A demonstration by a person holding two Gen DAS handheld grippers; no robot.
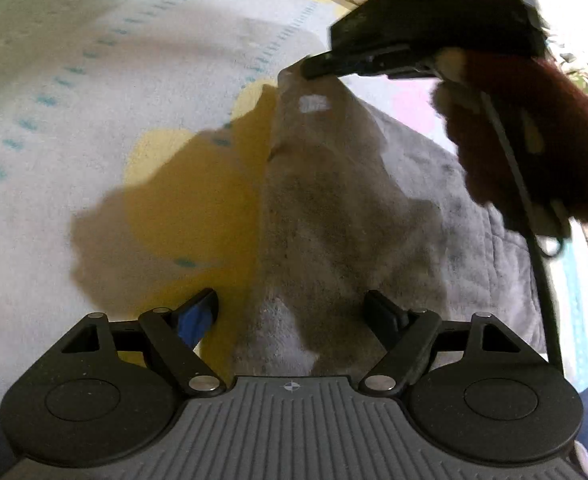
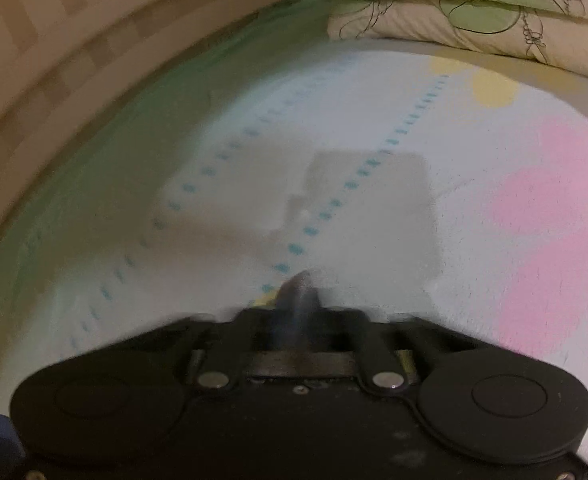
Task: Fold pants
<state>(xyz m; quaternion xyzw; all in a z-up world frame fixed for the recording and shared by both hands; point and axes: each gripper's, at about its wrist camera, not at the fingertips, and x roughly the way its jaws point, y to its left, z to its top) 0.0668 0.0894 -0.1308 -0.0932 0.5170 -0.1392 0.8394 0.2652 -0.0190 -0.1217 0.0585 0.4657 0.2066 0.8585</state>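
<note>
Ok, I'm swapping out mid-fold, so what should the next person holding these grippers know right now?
Left gripper: open, its fingers either side of the fuzzy grey fleece pants, not gripping.
Right gripper: shut on a corner of the pants, holding it lifted above the pastel patterned bed sheet.
The rest of the pants lies spread on the sheet, to the right in the left wrist view.
Done: one edge picked up.
Left: probably carry that edge across, lay it down, then finish folding.
</note>
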